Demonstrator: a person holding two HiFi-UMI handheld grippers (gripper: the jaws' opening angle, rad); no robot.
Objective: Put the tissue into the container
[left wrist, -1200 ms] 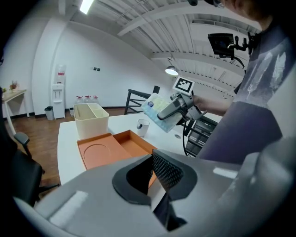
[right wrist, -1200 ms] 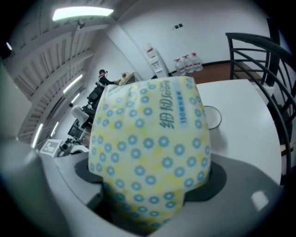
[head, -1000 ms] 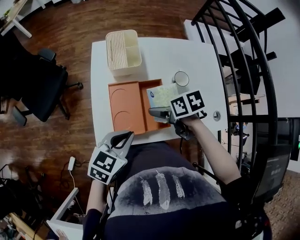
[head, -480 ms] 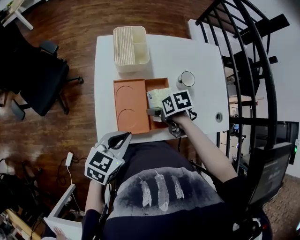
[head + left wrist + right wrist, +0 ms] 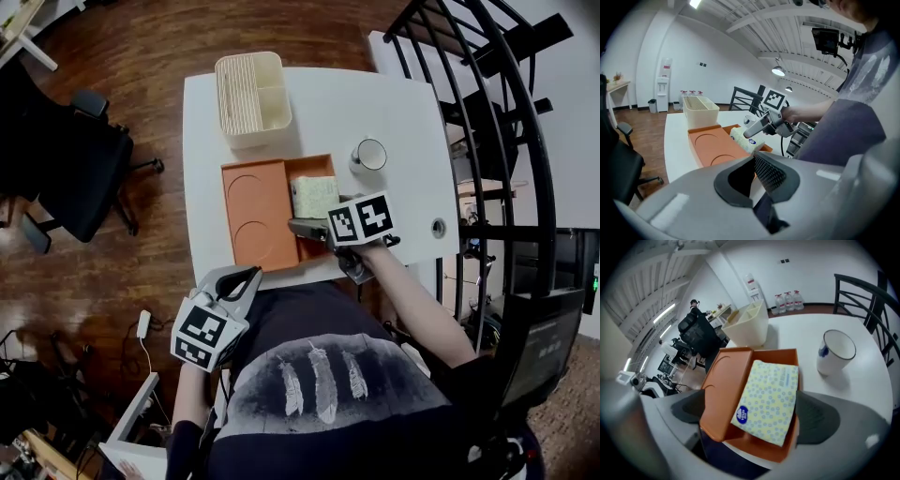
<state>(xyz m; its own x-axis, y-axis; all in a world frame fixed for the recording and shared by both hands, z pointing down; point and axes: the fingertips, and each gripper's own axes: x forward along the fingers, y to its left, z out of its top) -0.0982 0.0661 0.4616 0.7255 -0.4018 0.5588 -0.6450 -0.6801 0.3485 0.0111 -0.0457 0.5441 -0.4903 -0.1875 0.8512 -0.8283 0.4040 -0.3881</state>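
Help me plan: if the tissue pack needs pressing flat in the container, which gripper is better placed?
Right, probably. The right gripper is at the container, its opening jaws either side of the tissue pack; the left gripper hangs shut off the table.

White bench (image 5: 394, 112) on wood floor (image 5: 141, 56). Cream bin (image 5: 249, 98), slatted on one side, on bench at far left corner. White mug (image 5: 368, 156) upright on bench, right of centre, well apart from bin. Black office chair (image 5: 66, 169) on floor left of bench. Black metal chair (image 5: 487, 112) close at bench's right side. White water dispenser (image 5: 662, 91) against wall beyond bench.
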